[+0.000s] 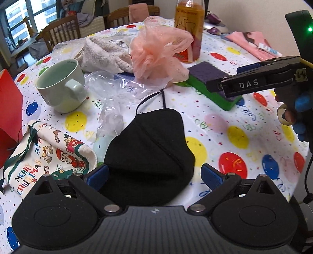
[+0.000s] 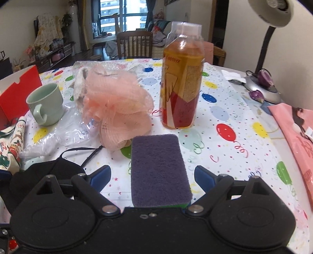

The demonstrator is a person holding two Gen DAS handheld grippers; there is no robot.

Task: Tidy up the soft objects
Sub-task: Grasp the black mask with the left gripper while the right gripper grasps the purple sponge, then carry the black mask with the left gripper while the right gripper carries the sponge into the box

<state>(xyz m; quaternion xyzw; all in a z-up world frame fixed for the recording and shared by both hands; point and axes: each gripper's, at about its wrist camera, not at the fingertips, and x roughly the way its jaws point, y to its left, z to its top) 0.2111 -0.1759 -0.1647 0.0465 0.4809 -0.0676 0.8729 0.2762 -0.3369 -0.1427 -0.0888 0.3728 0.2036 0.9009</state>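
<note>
- We find the sponge (image 2: 159,170) lying flat, purple scouring face up over a green base, its long axis running straight away from the right gripper (image 2: 152,175) toward the bottle (image 2: 181,78).
- The right jaws stand spread, one on each side of the sponge's near end; we see no contact with it.
- The mask (image 1: 148,152) lies flat, its narrow end and ear loop pointing away from the left gripper (image 1: 154,175) toward the loofah (image 1: 156,56).
- The left jaws are spread either side of the mask's wide near end; we cannot tell whether the pads touch it.
- The loofah sits between the cup (image 1: 61,86) and the bottle, just beside the sponge's far end, with a towel (image 1: 105,54) behind it.
- The table (image 1: 244,125) carries a white cloth printed with balloons; a Christmas bag (image 1: 49,156) lies at the left of the mask.
- Beyond the table: wooden chairs (image 2: 135,45), a window (image 2: 122,14), and a desk lamp (image 2: 270,29) at the right.
</note>
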